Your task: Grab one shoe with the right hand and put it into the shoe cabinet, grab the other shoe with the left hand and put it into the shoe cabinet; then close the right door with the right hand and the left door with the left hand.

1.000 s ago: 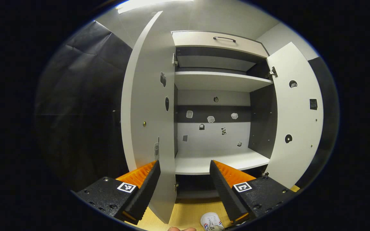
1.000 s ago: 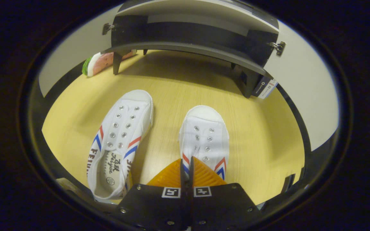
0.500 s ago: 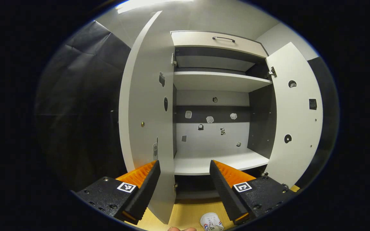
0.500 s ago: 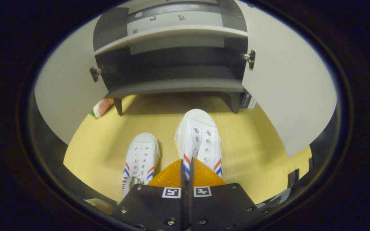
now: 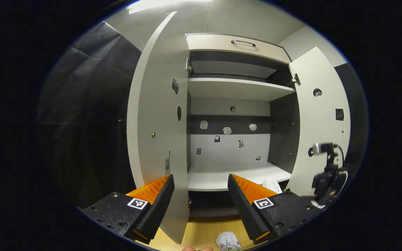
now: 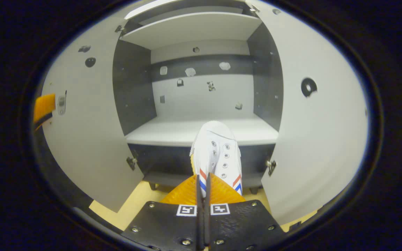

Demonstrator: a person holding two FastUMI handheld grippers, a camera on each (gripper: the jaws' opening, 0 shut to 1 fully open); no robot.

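Lifting the first shoe [image 6: 216, 153] to the shelf [image 6: 173, 134]

Right gripper [image 6: 203, 190], clamped on its heel, has raised it off the floor to the shelf's front edge; left gripper [image 5: 201, 198] waits open, second shoe [image 5: 228, 242] below.

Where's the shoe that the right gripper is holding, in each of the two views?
Left gripper view: held shoe, white sliver at lower right, by the lower shelf front edge.
Right gripper view: held shoe at centre, toe over that edge, heel in the right gripper.
Shared landmark: the lower shelf.
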